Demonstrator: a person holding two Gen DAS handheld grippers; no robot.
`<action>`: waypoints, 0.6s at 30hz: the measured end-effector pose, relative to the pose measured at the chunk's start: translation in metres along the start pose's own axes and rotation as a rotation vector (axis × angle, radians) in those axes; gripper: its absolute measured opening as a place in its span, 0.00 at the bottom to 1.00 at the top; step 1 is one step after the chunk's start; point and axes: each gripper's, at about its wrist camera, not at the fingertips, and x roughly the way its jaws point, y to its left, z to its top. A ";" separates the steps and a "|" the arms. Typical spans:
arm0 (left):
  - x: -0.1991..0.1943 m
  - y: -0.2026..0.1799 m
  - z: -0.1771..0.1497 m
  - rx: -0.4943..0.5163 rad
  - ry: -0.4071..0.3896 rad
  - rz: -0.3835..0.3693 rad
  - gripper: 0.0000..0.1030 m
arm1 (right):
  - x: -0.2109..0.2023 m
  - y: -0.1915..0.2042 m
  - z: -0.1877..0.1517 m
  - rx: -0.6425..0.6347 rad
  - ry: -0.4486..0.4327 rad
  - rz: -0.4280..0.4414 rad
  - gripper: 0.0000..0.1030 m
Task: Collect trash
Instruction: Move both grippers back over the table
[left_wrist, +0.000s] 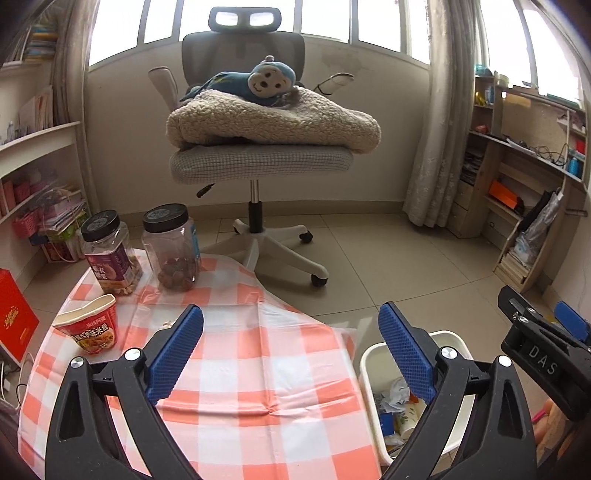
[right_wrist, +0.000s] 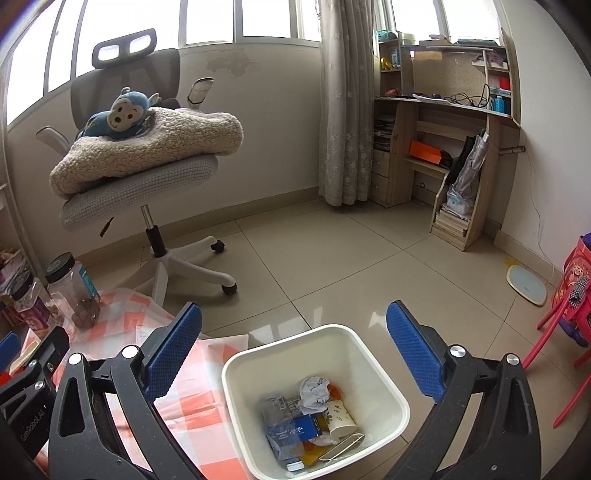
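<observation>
A white trash bin (right_wrist: 384, 384) stands on the floor beside the table and holds crumpled paper (right_wrist: 314, 393), a paper cup (right_wrist: 341, 417) and blue packaging (right_wrist: 291, 432); it also shows in the left wrist view (left_wrist: 369, 363). My right gripper (right_wrist: 293, 345) is open and empty above the bin. My left gripper (left_wrist: 290, 349) is open and empty above the checkered tablecloth (left_wrist: 251, 369). A red instant-noodle cup (left_wrist: 90, 326) stands at the table's left, beside a small white scrap (left_wrist: 166, 325). The right gripper shows at the left wrist view's right edge (left_wrist: 543, 354).
Two black-lidded plastic jars stand at the table's far edge, one with nuts (left_wrist: 109, 254), one with round brown fruit (left_wrist: 171, 247). An office chair (left_wrist: 258, 155) with a blanket and plush monkey stands beyond. A red box (left_wrist: 14, 321) sits left; a wooden desk shelf (right_wrist: 450, 122) and red chair (right_wrist: 569, 310) right.
</observation>
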 end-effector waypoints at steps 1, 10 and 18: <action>0.000 0.006 0.000 -0.006 0.001 0.013 0.90 | -0.001 0.005 -0.001 -0.010 0.001 0.005 0.93; 0.001 0.058 -0.004 -0.064 0.029 0.104 0.90 | 0.000 0.057 -0.013 -0.092 0.034 0.054 0.93; 0.016 0.116 -0.017 -0.136 0.108 0.196 0.91 | 0.005 0.101 -0.022 -0.124 0.092 0.127 0.93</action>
